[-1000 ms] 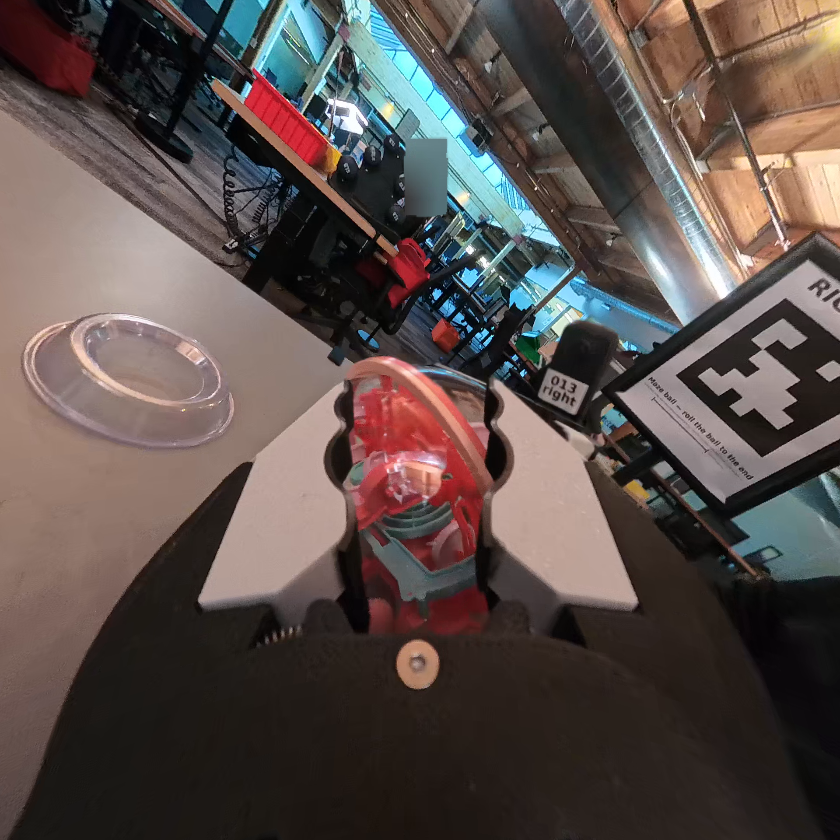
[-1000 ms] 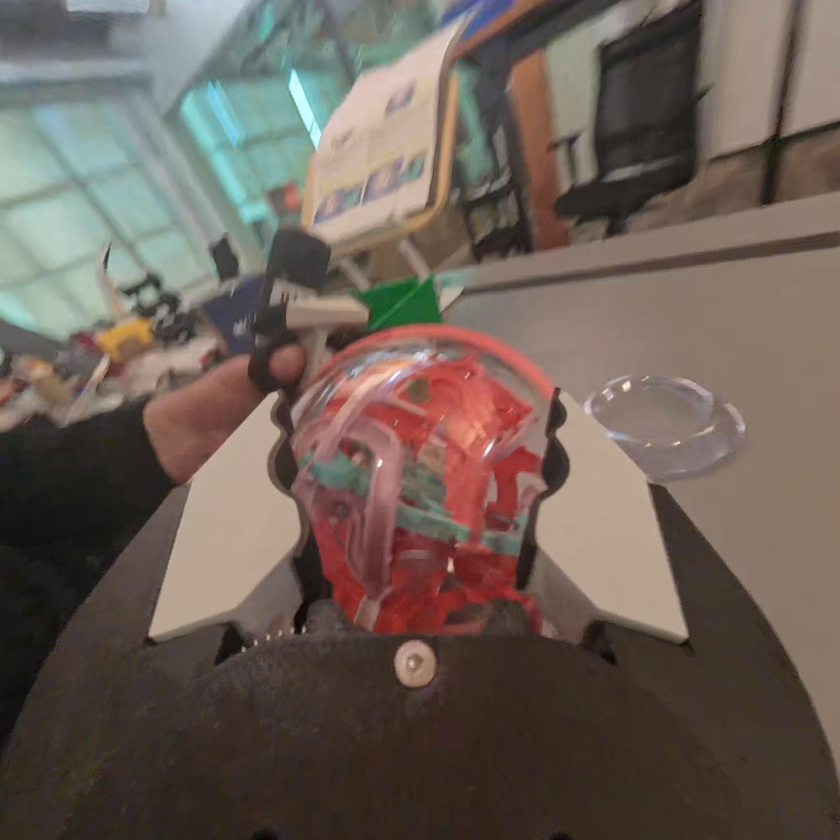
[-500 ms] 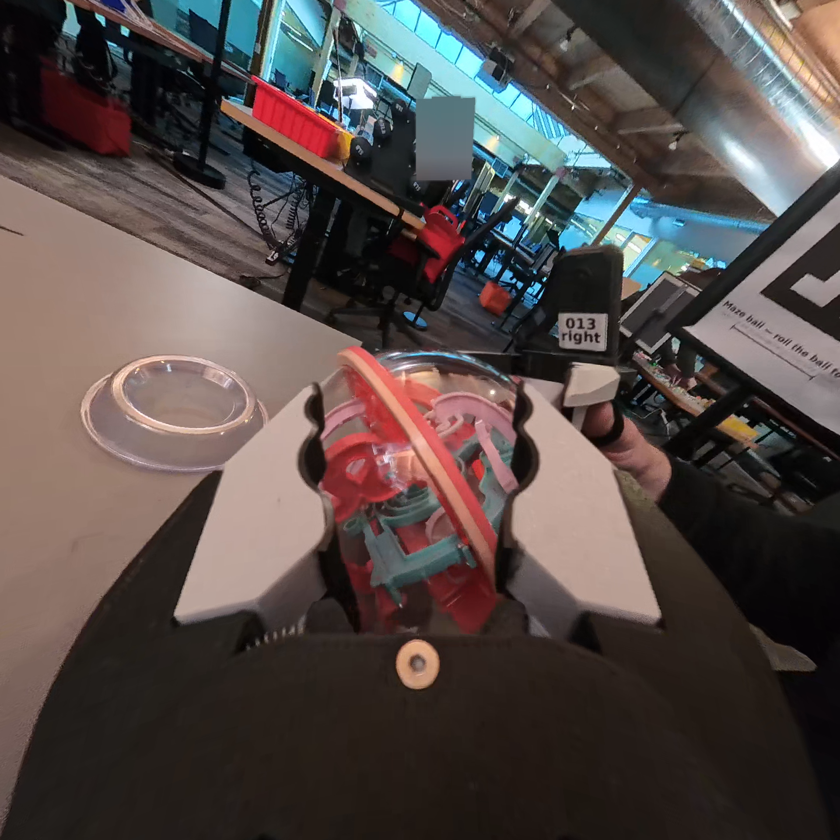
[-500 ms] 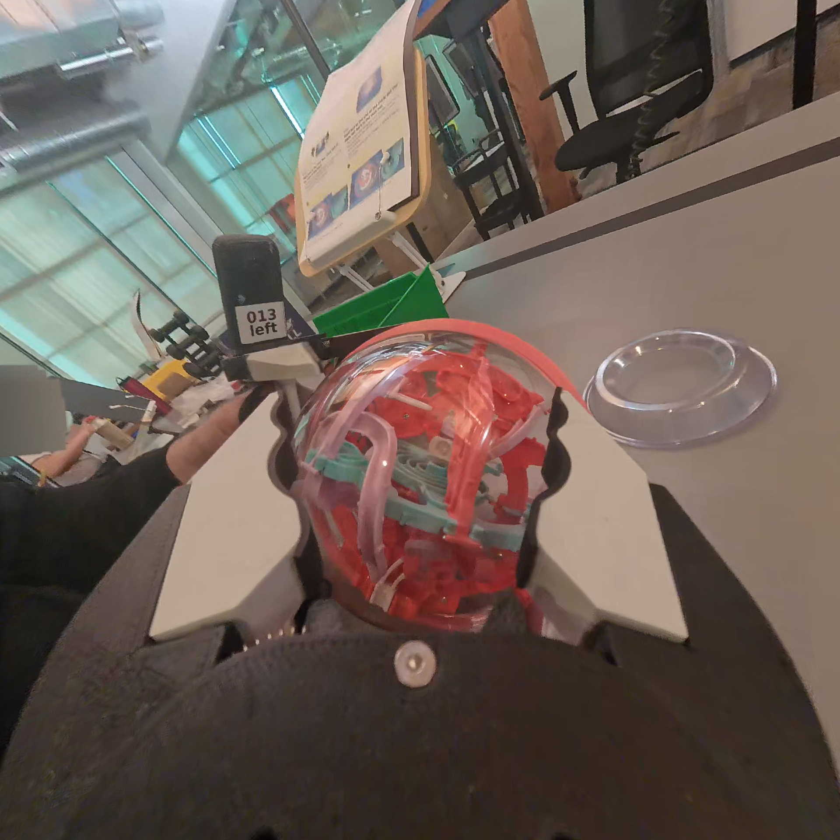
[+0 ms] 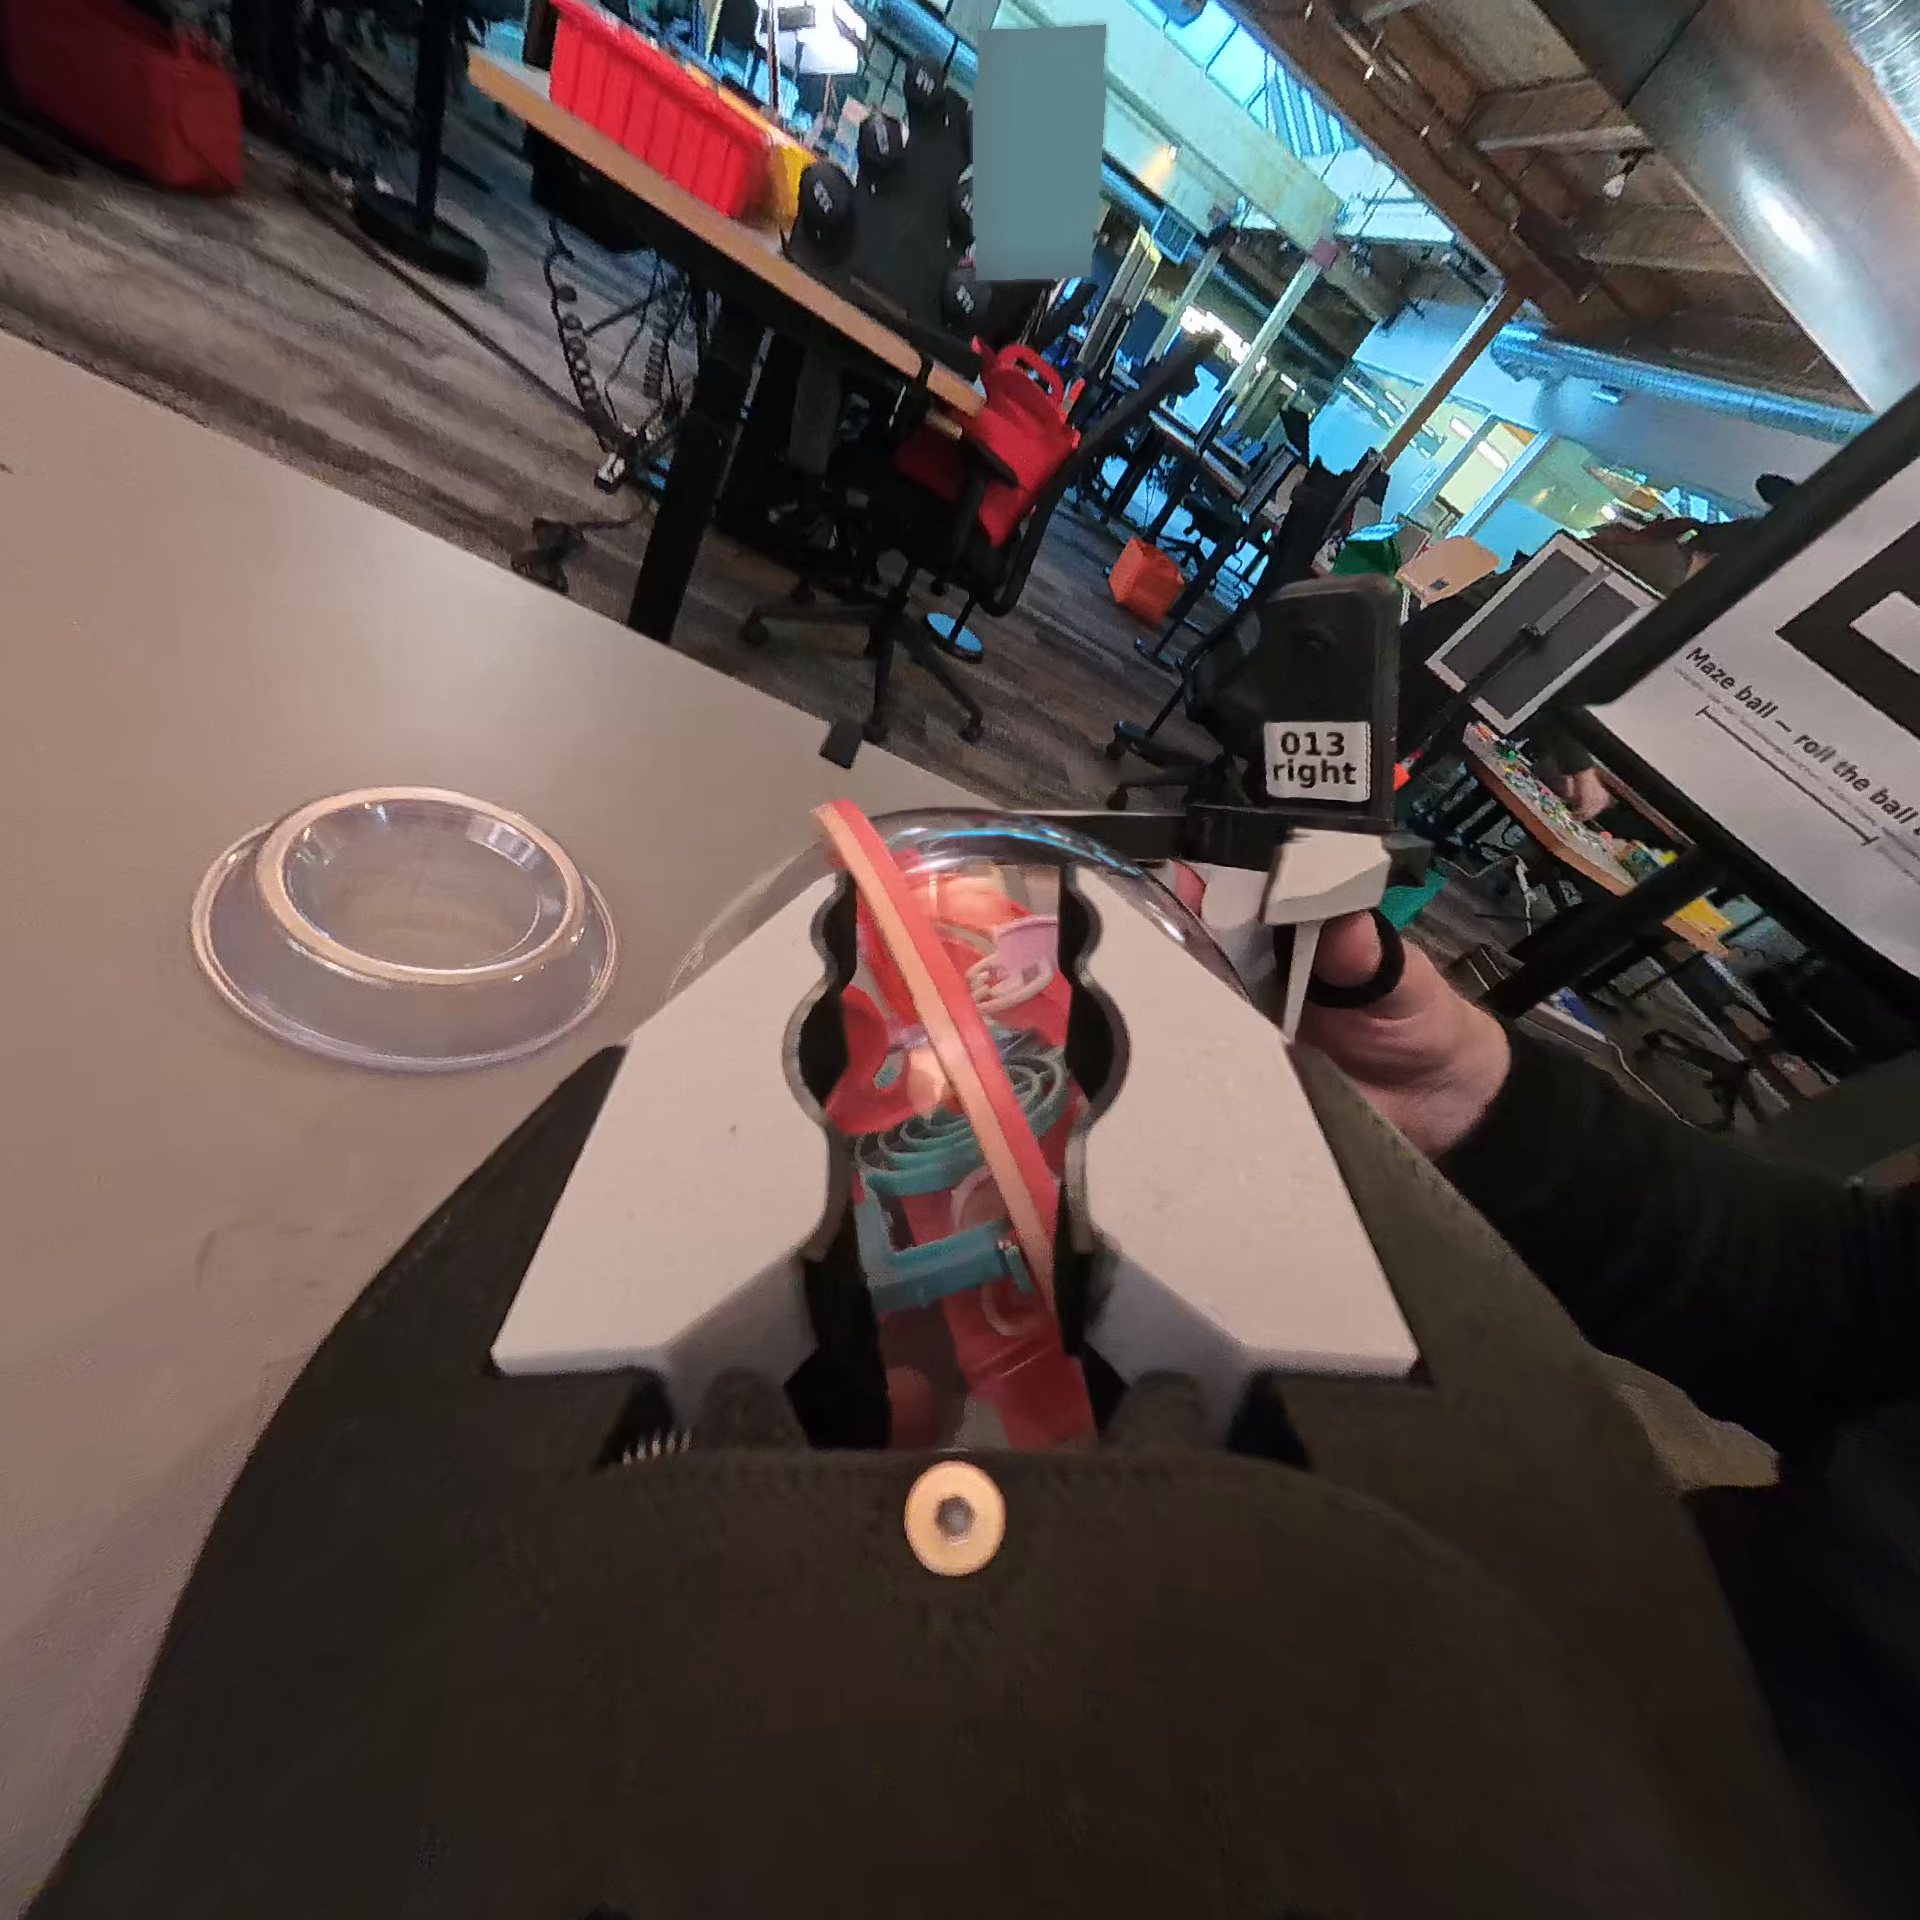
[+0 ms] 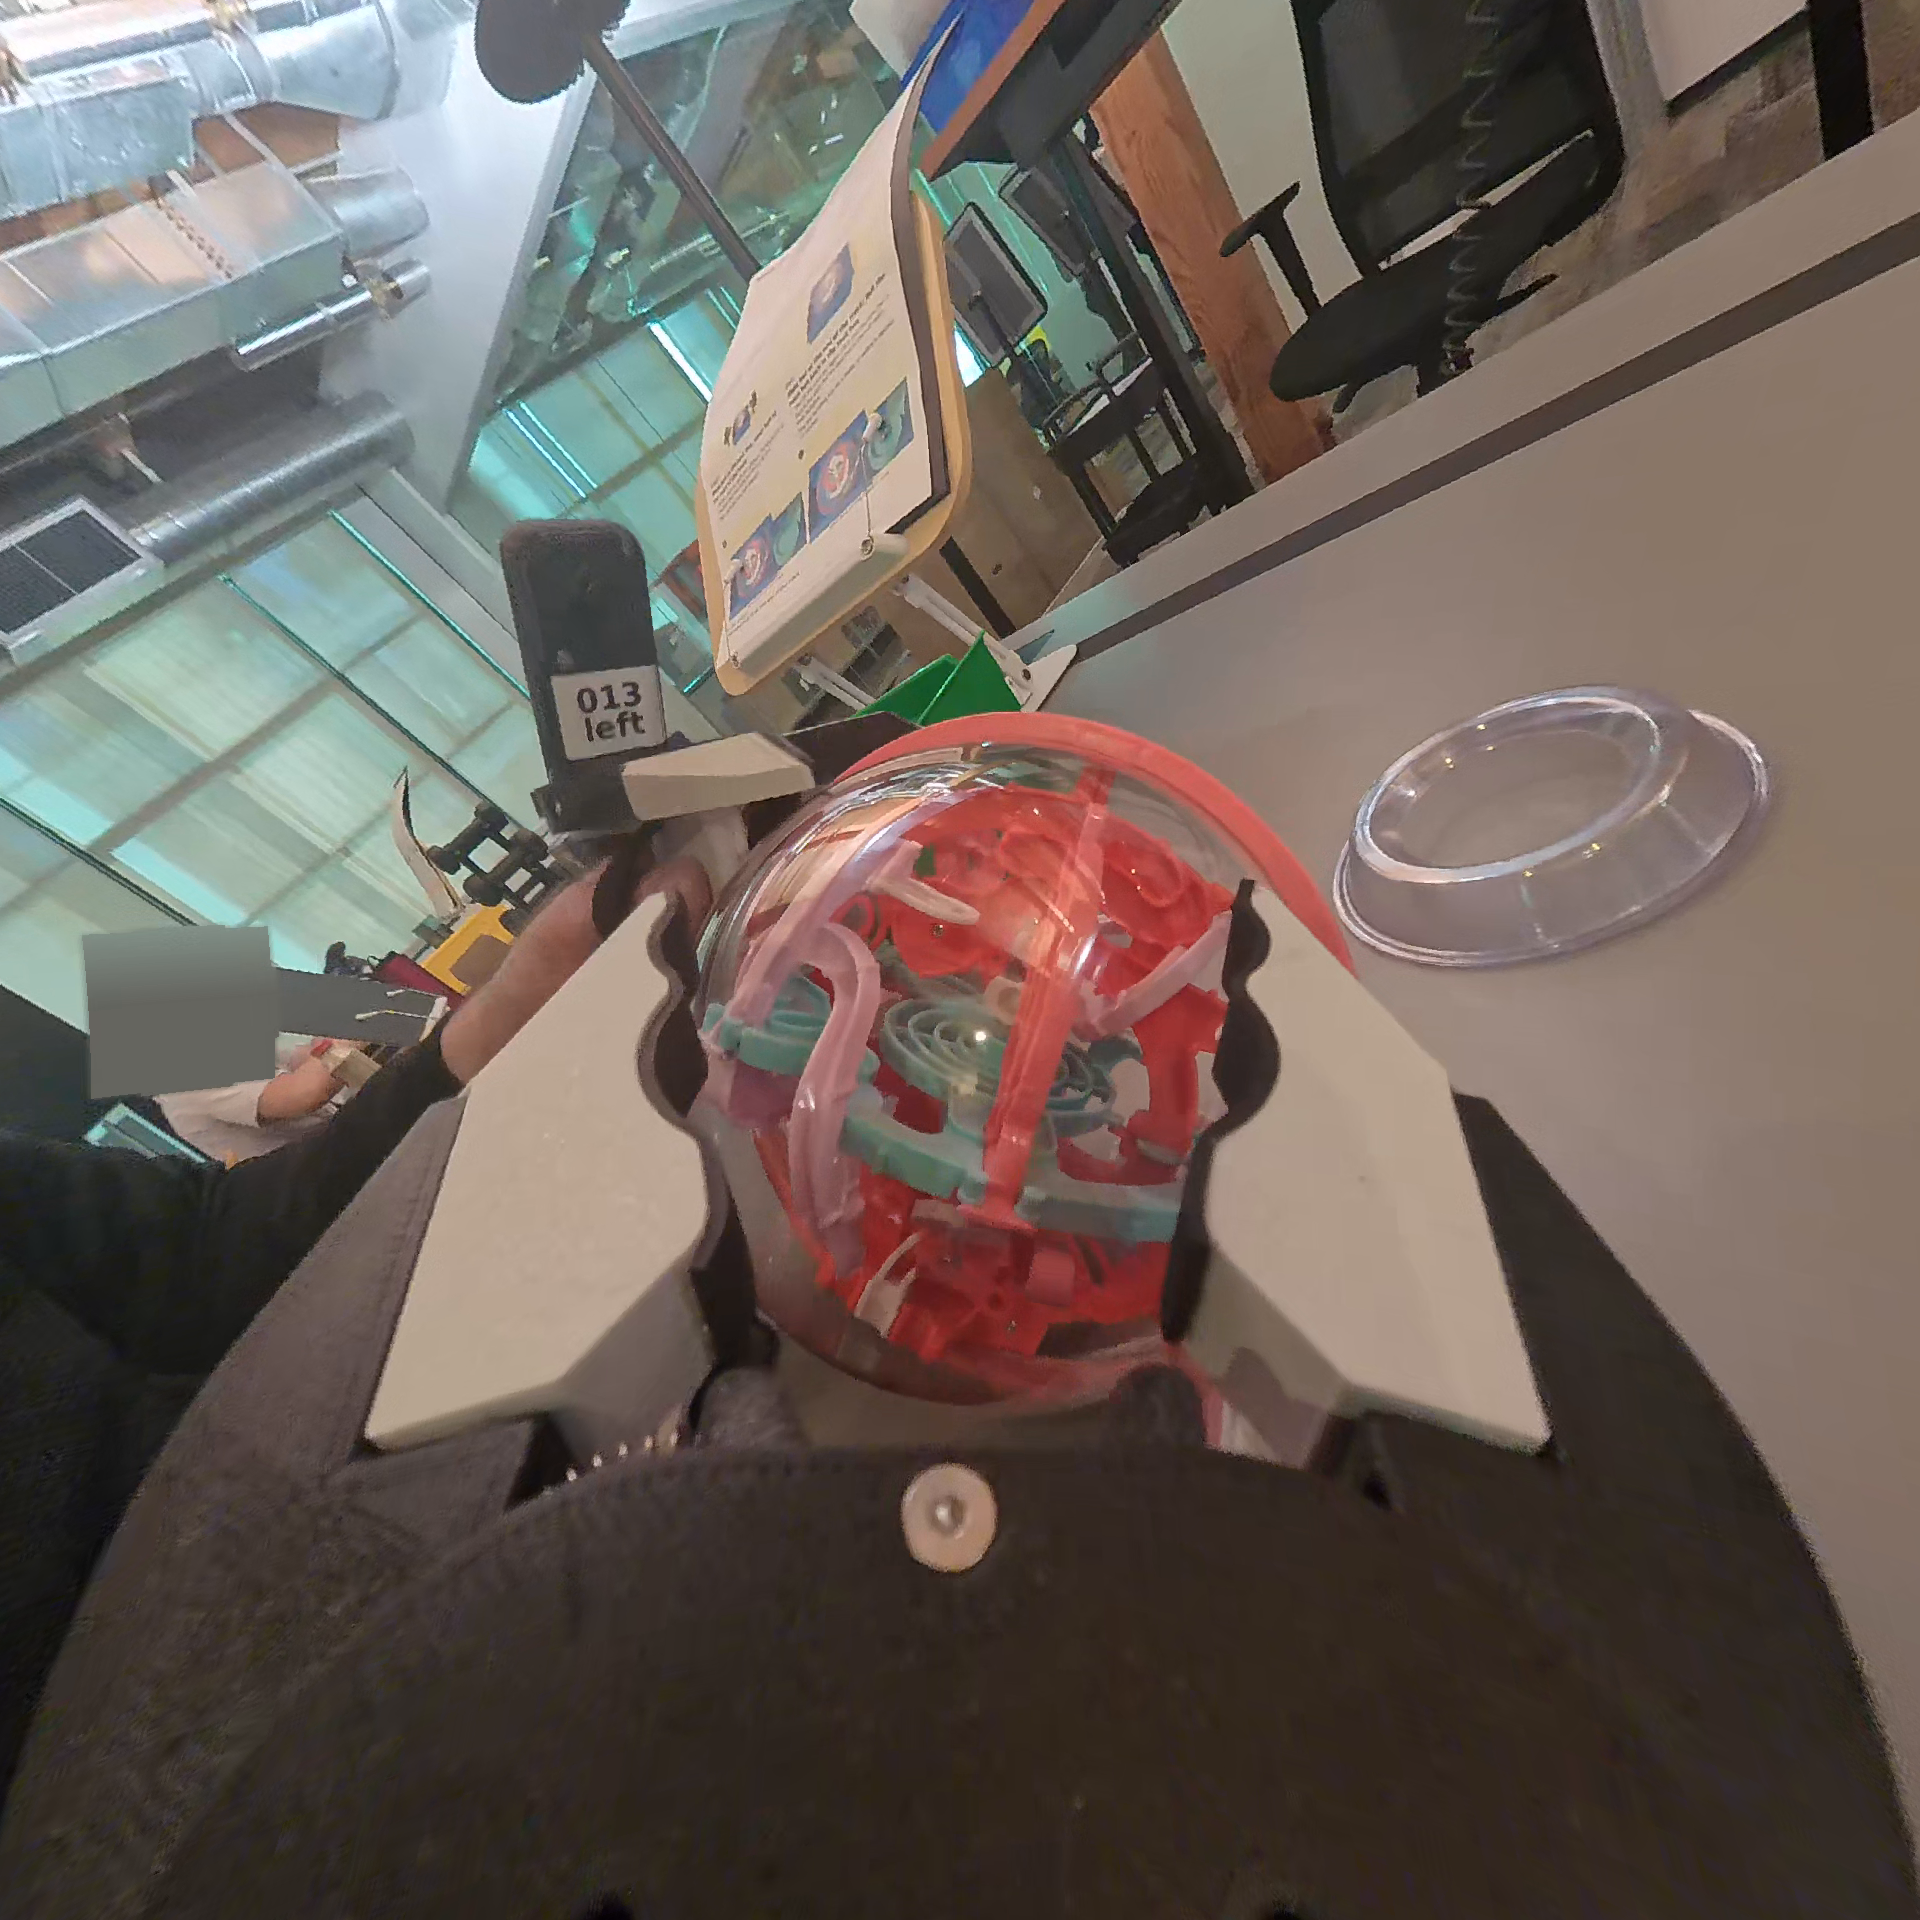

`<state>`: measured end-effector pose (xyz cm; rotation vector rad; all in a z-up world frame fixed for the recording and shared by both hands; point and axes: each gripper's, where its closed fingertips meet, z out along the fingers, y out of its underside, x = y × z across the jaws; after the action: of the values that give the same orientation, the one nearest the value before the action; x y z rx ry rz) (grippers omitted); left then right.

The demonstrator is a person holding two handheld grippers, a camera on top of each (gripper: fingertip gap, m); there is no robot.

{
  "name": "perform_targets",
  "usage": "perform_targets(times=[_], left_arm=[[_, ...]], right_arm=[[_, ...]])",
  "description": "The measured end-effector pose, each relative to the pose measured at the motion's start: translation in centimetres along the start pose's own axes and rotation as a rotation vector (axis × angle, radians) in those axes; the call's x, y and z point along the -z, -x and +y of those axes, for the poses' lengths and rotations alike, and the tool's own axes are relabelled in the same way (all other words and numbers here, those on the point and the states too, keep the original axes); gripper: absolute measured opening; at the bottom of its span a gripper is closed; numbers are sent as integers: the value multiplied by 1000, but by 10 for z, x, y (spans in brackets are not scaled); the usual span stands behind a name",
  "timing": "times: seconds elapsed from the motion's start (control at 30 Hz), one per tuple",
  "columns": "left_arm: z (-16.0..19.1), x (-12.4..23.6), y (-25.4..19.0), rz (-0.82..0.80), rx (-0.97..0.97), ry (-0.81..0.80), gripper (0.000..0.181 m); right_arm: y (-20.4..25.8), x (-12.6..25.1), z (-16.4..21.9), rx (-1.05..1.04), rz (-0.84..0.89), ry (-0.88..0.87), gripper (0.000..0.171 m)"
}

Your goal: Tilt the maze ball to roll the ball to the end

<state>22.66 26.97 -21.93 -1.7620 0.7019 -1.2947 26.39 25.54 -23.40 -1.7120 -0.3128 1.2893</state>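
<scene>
We hold the maze ball between both grippers, lifted clear of the grey counter. The right gripper has its jaws clamped on the ball's clear shell, one white finger on each side. The left gripper likewise has its jaws pressed against the ball, gripping it from the opposite side. In the right wrist view the left gripper shows behind the ball at upper left; in the left wrist view the right gripper shows at the ball's far right, with a hand in a dark sleeve on it.

Inside the shell we see red, teal and pink tracks. A salmon-red band circles the sphere; from the left wrist view it runs diagonally across the gap between the fingers. We cannot pick out the small rolling ball.

A clear plastic stand sits empty on the counter, well apart from the ball.
</scene>
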Motion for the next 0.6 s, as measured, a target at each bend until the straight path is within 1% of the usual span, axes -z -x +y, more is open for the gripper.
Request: perform_targets(times=[0.17, 0.33, 0.37, 0.5, 0.6], left_arm=[[-1, -5, 8, 7, 84, 82, 23], [-2, -10, 11, 13, 107, 145, 12], [-2, -11, 11, 17, 104, 156, 8], [-3, -14, 13, 17, 63, 191, 7], [-2, -15, 13, 30, 36, 217, 7]], right_arm=[[-2, 4, 0, -17, -3, -16, 97], [-7, 8, 0, -50, -25, -32, 92], [-8, 9, -1, -57, -34, -38, 87], [-18, 14, -2, -48, -58, -29, 69], [-25, 19, -4, -41, -86, 3, 47]])
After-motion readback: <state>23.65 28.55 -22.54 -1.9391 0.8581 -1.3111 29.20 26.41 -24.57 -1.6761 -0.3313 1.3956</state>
